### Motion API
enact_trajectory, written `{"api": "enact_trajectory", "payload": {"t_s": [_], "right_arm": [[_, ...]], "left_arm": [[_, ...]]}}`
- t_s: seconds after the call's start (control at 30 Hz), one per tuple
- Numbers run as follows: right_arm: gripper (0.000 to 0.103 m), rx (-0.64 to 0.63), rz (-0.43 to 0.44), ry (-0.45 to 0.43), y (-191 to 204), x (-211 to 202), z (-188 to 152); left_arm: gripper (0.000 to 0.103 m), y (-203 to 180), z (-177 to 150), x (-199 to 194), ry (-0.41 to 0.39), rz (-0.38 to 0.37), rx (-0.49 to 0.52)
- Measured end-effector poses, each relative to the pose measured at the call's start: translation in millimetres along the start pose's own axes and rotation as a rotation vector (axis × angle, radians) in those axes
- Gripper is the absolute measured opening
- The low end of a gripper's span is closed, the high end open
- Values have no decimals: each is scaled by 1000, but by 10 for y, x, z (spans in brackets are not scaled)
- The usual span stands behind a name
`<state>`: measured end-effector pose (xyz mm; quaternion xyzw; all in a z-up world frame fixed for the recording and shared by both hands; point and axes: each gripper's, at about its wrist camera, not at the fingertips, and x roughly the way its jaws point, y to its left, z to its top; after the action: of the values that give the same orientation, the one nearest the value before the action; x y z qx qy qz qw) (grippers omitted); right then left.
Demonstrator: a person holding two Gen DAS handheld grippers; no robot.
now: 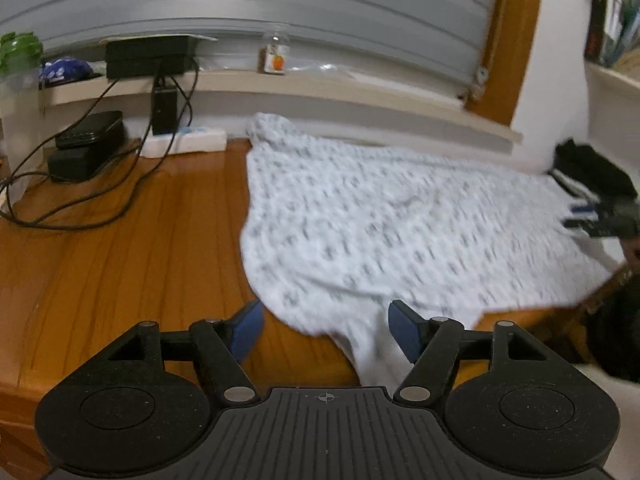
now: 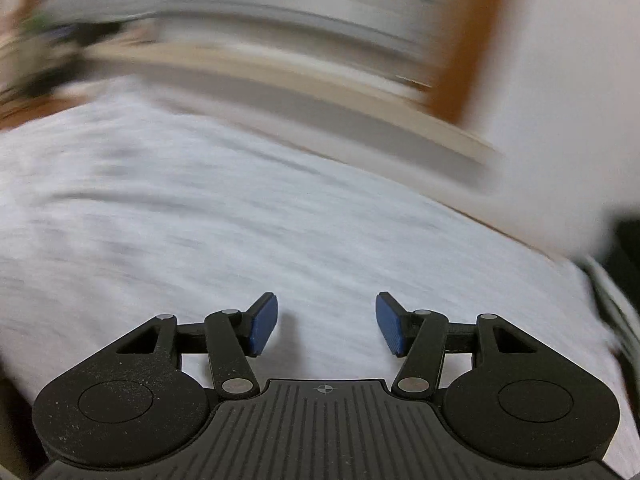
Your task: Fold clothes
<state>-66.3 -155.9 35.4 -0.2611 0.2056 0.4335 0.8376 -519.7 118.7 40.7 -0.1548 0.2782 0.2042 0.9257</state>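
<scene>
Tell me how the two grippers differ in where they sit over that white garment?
The left gripper sits at the patterned white garment's near edge, bare wooden table beside its left pad; the right gripper is over cloth alone. The left view is fairly sharp, the right view heavily blurred. Both have open jaws, blue pads, holding nothing.

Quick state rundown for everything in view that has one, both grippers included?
Left gripper: jaws open, holding nothing, at the near edge of the cloth.
Right gripper: jaws open, holding nothing, over the cloth.
White patterned cloth: spread flat on the wooden table, unfolded, near edge hanging off.
Power strip: cables plugged in.
Glass jar: upright on the sill.
</scene>
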Motion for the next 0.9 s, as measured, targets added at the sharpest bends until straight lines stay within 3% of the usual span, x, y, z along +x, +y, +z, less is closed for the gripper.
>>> {"api": "enact_trajectory", "payload": {"t_s": [0.2, 0.33, 0.4, 0.47, 0.5, 0.57, 0.63, 0.73, 0.8, 0.83, 0.87, 0.9], "right_arm": [[55, -235, 272, 0, 1170, -73, 520], [55, -324, 380, 12, 1598, -194, 658], [55, -359, 418, 18, 1752, -210, 706], [53, -389, 446, 21, 1869, -226, 740], [53, -400, 462, 20, 1916, -230, 754], [53, -419, 505, 27, 2019, -219, 785], [53, -436, 533, 33, 2098, -228, 788], [42, -474, 559, 58, 2189, -192, 758], [24, -480, 577, 81, 2198, -160, 738], [9, -475, 585, 84, 2176, -162, 744], [2, -463, 593, 79, 2133, -184, 768], [2, -451, 600, 73, 2090, -206, 791]], "left_arm": [[72, -149, -247, -57, 23, -68, 18], [65, -241, -358, -31, 34, -76, 44], [45, -267, -338, -20, 20, -80, 55], [34, -293, -317, -10, 6, -83, 68], [21, -312, -302, -14, 2, -82, 82], [10, -331, -263, -31, -11, -76, 103], [7, -315, -213, -79, -32, -74, 111], [5, -264, -120, -207, -67, -72, 112], [5, -218, -51, -297, -82, -70, 119], [4, -189, -17, -350, -95, -65, 113], [4, -166, 9, -391, -101, -56, 119], [4, -143, 35, -433, -107, -47, 125]]}}
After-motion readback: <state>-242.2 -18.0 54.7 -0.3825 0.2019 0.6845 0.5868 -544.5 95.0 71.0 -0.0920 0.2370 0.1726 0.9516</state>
